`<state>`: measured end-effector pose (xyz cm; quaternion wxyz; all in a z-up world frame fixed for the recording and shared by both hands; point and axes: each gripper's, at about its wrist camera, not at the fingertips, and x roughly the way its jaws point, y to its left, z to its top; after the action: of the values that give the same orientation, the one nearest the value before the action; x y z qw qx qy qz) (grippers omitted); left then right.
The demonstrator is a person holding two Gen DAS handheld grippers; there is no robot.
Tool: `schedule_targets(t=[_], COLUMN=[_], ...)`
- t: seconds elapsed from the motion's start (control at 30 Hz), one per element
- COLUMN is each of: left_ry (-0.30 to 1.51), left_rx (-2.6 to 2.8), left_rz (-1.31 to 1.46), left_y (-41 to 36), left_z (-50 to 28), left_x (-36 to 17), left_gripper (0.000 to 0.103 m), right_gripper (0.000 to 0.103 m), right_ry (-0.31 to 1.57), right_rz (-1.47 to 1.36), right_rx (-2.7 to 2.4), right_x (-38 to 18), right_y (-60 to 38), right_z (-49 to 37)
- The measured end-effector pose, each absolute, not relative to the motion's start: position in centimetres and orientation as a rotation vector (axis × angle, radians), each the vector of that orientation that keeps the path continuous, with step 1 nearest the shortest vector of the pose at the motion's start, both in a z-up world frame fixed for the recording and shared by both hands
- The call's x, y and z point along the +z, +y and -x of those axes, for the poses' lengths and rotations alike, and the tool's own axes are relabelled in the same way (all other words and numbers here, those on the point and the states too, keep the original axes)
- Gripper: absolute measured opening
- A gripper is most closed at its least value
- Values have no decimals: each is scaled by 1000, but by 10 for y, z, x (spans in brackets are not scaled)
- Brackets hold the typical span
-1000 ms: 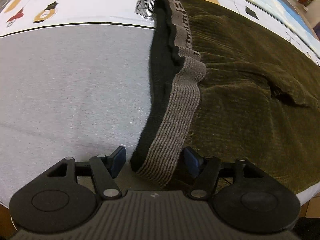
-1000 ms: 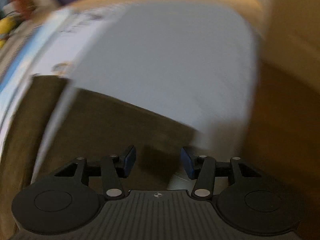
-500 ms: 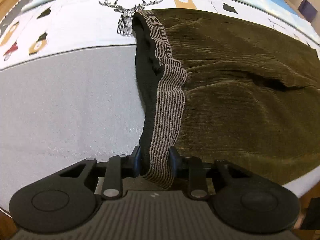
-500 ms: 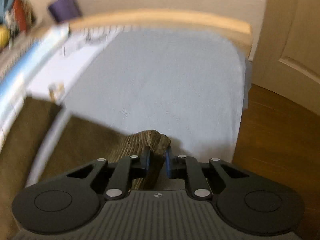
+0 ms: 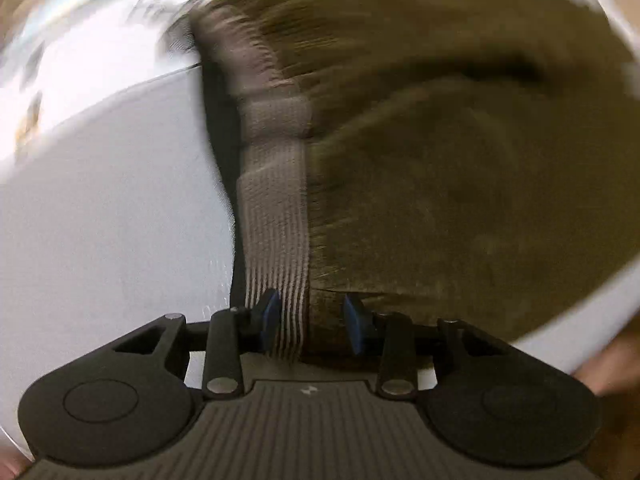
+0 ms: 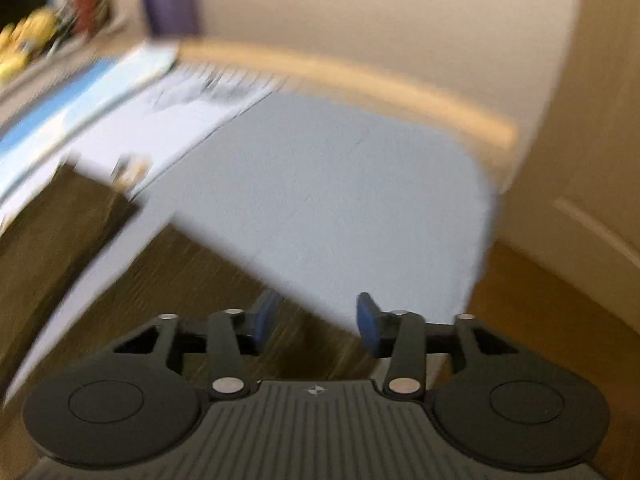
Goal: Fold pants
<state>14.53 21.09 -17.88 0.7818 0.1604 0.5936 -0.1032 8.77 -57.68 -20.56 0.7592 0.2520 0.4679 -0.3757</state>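
Left wrist view is showing the left hand-held gripper [image 5: 310, 322] standing open around the striped grey waistband [image 5: 276, 236] of the olive corduroy pants [image 5: 460, 184] lying on the bed [image 5: 100, 208]. The right hand-held gripper [image 6: 316, 322] is also hanging open, holding nothing, over a leg end. Probably the next fold is calling for a fresh grasp.

Both wrist views sit low, close – sharing the pants [image 5: 440, 180] [image 6: 60, 216].

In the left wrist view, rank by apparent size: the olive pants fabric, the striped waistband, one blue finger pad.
1. Olive pants fabric, filling most of the right side.
2. Striped waistband, a long narrow strip.
3. Blue finger pad, smallest despite sitting nearest the camera.
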Motion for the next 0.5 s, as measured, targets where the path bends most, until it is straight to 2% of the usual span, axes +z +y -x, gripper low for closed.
schedule_targets(t=[0.03, 0.07, 0.17, 0.23, 0.37, 0.5], left_ry=[1287, 1281, 1104, 1025, 949, 904], left_rx=[-205, -168, -122, -74, -52, -49], left_rz=[-336, -285, -256, -268, -249, -235], left_y=[209, 210, 205, 198, 180, 166], left_z=[-147, -150, -148, -148, -154, -160], left_x=[-173, -165, -127, -112, -94, -83], left_gripper=[41, 41, 46, 61, 62, 63], right_gripper=[41, 38, 40, 40, 40, 40], right_ry=[1069, 1033, 847, 758, 647, 540], right_rz=[-630, -672, -566, -492, -466, -324], right_rx=[-822, -864, -895, -778, -602, -473], right_x=[-215, -211, -173, -150, -111, -76], right_y=[-578, -582, -572, -554, -510, -450], right_z=[-86, -86, -89, -101, -113, -119])
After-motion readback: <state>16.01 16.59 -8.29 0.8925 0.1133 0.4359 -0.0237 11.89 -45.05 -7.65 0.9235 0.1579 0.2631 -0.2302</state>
